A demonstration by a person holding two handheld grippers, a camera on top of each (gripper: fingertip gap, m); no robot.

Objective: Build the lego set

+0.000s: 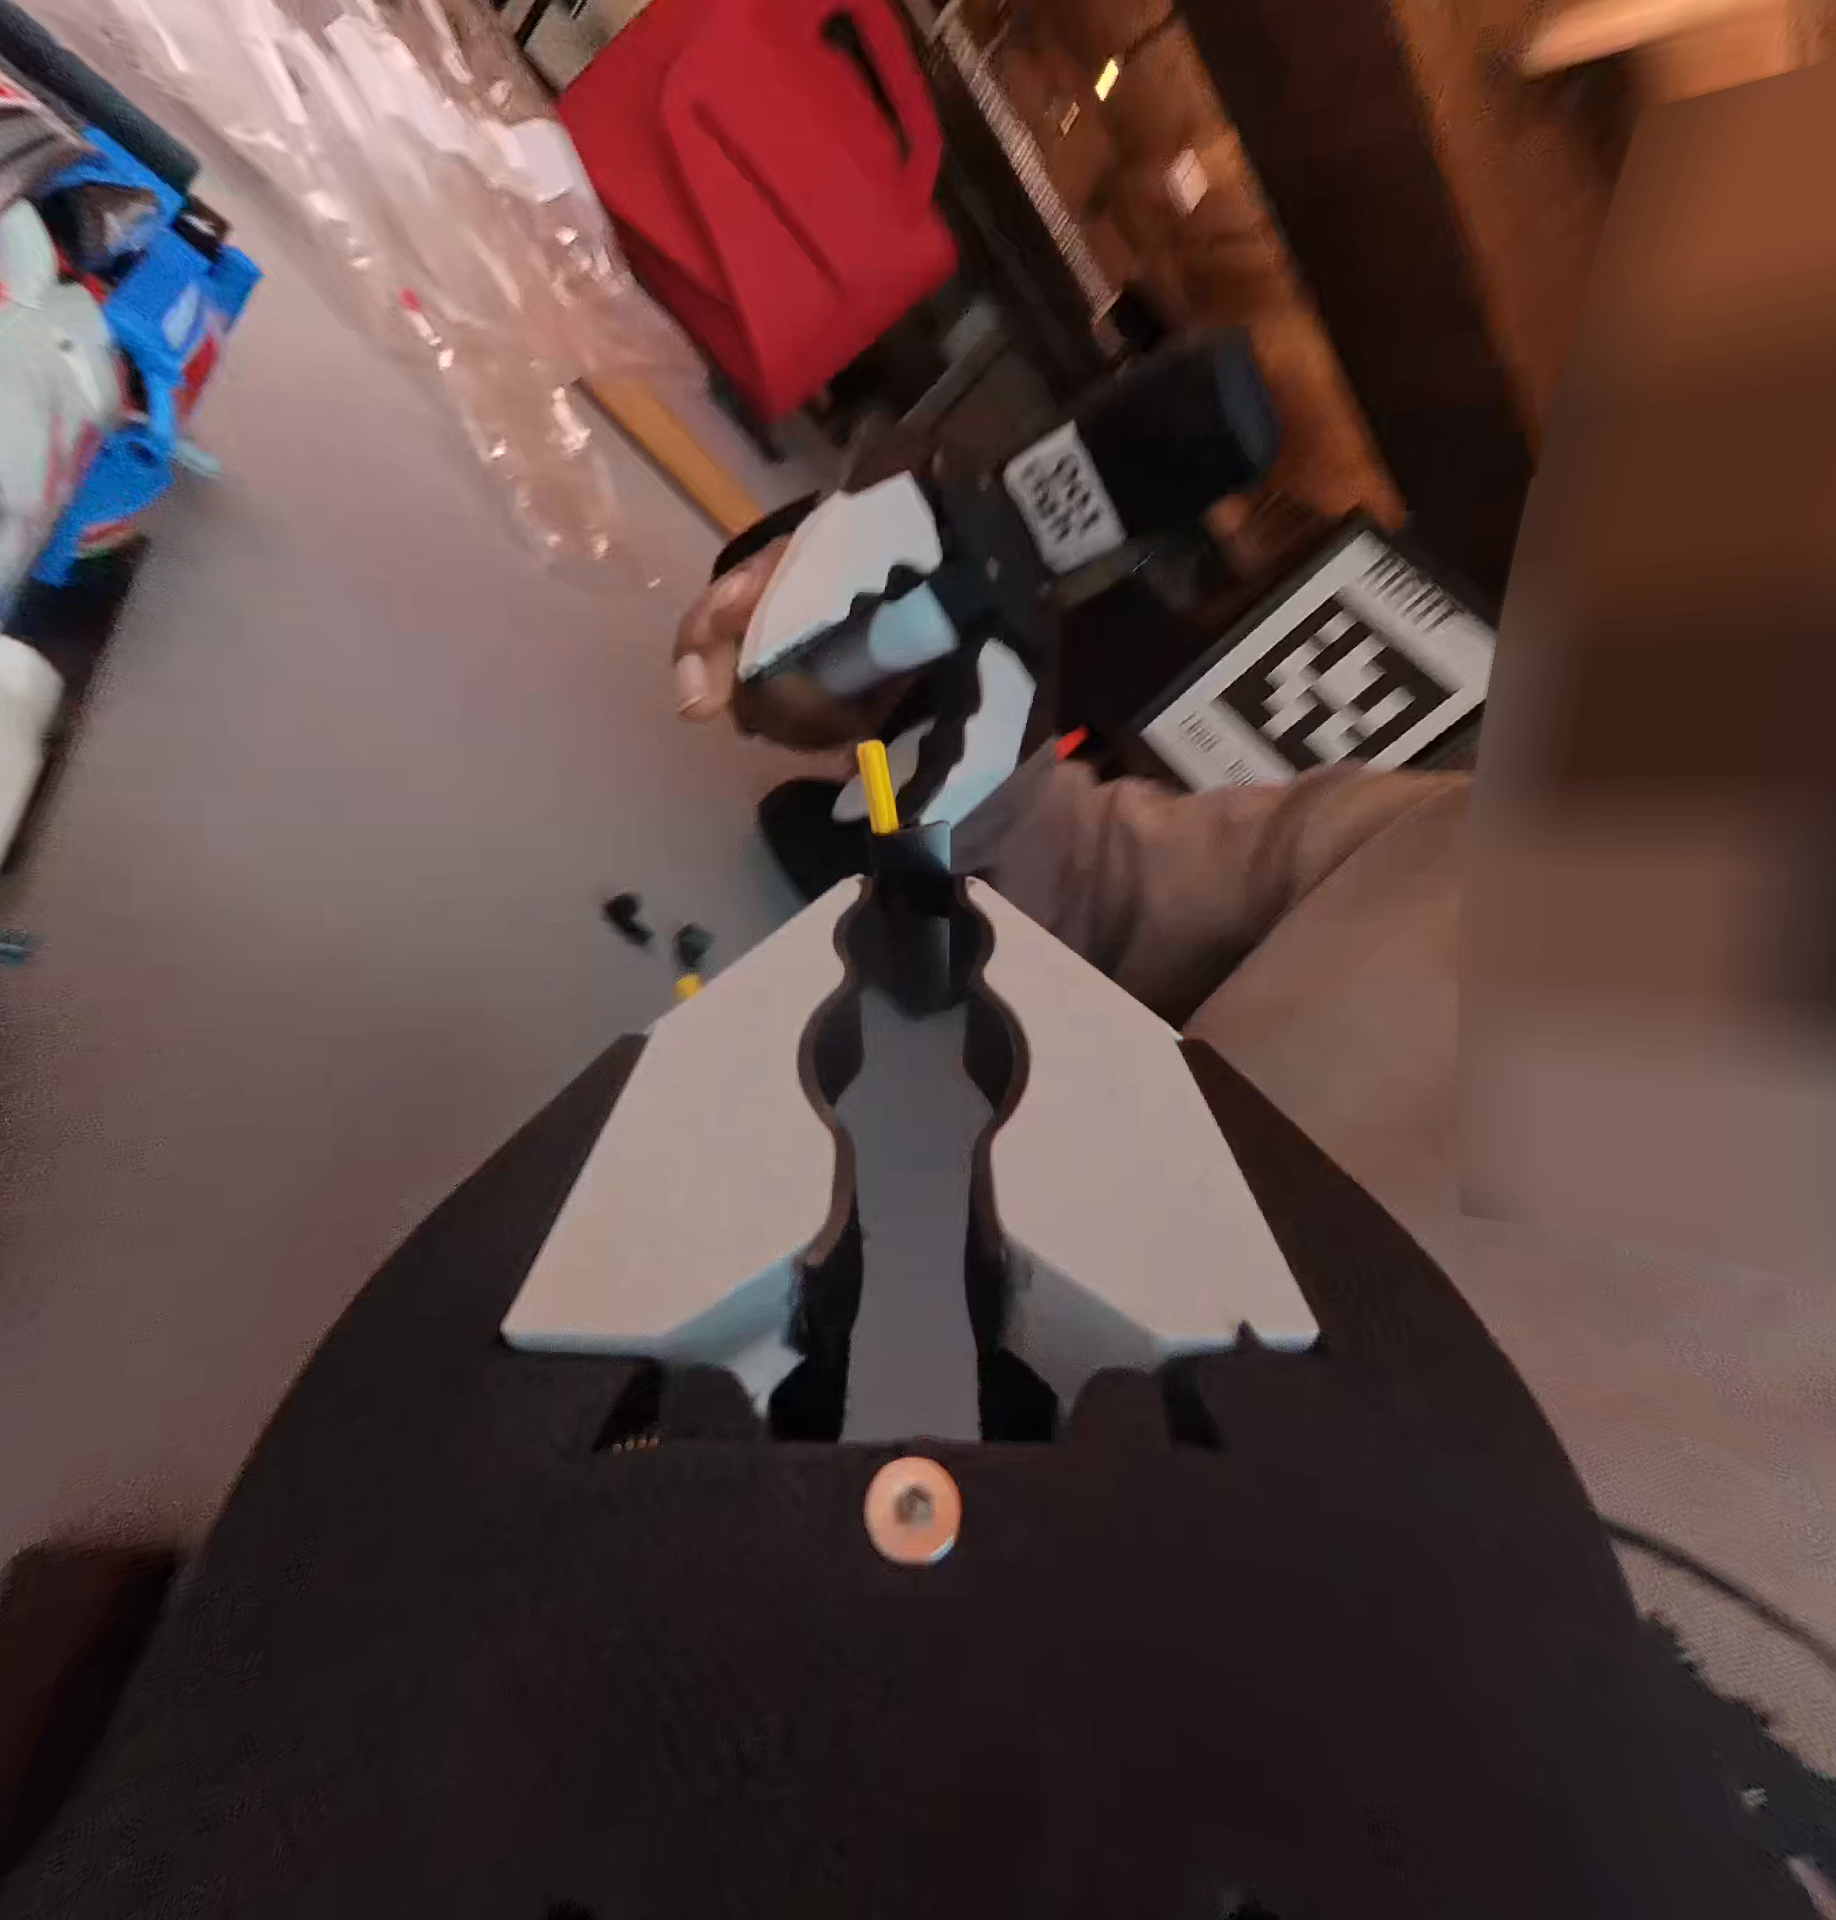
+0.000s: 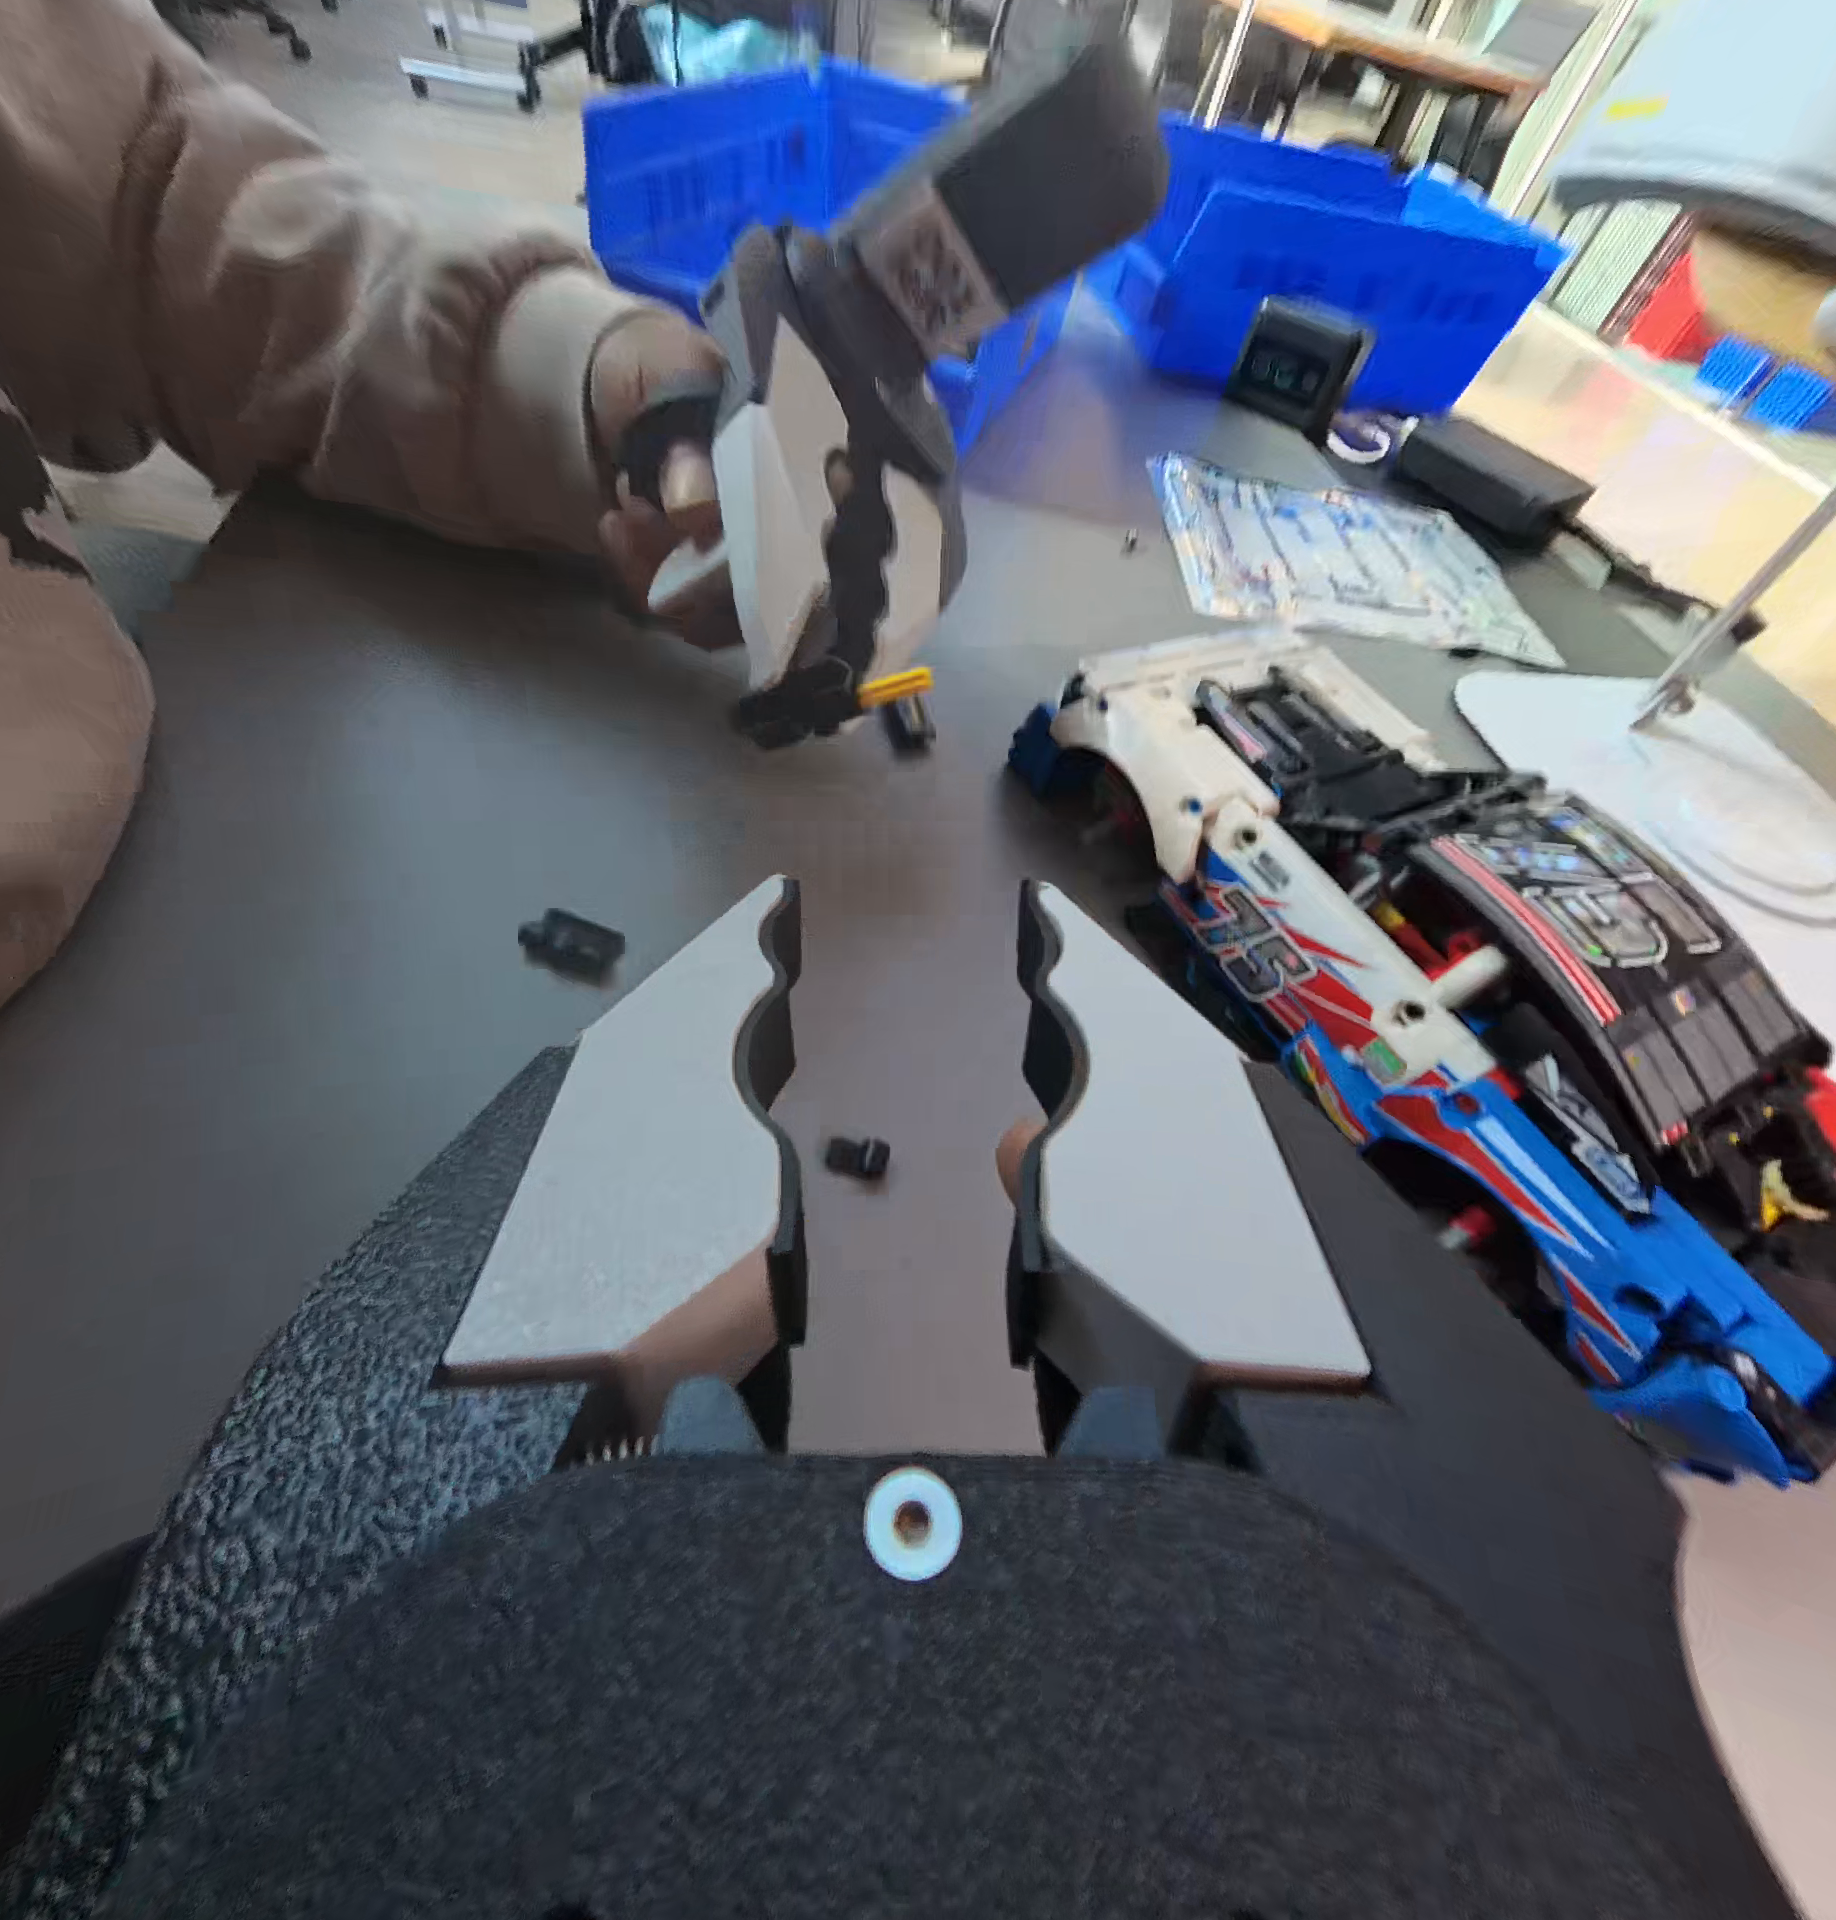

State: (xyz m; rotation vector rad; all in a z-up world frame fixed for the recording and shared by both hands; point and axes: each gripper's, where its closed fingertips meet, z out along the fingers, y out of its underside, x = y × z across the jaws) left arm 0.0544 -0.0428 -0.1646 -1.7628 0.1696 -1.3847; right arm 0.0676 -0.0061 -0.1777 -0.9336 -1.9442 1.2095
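Two grippers work over a dark table (image 2: 374, 748). The left gripper (image 1: 912, 894) has its jaws closed on a small black piece (image 1: 919, 925) with a yellow pin (image 1: 876, 787) sticking out of its end; in the right wrist view that same gripper (image 2: 831, 686) hangs tilted, tips down, just above the table's middle, and the pin (image 2: 896, 687) points sideways toward the car. The right gripper (image 2: 909, 904) stands wide open and holds nothing. Between its fingers, lower down, a loose black connector (image 2: 858, 1155) lies on the table, another (image 2: 571, 940) lies to its left, and a third black bit (image 2: 909, 724) sits just beside the held piece. The car (image 2: 1413, 1018) lies along the table's right side, a long, partly built model: white front fender and hood frame, blue flank with red and white stripes and stickers, a black roof panel with printed decals, and open black framework showing inside. Beyond it a printed sheet (image 2: 1340, 561) lies flat. Blue bins (image 2: 1340, 270) stand along the far edge, with a small black device (image 2: 1298, 364) in front of them.
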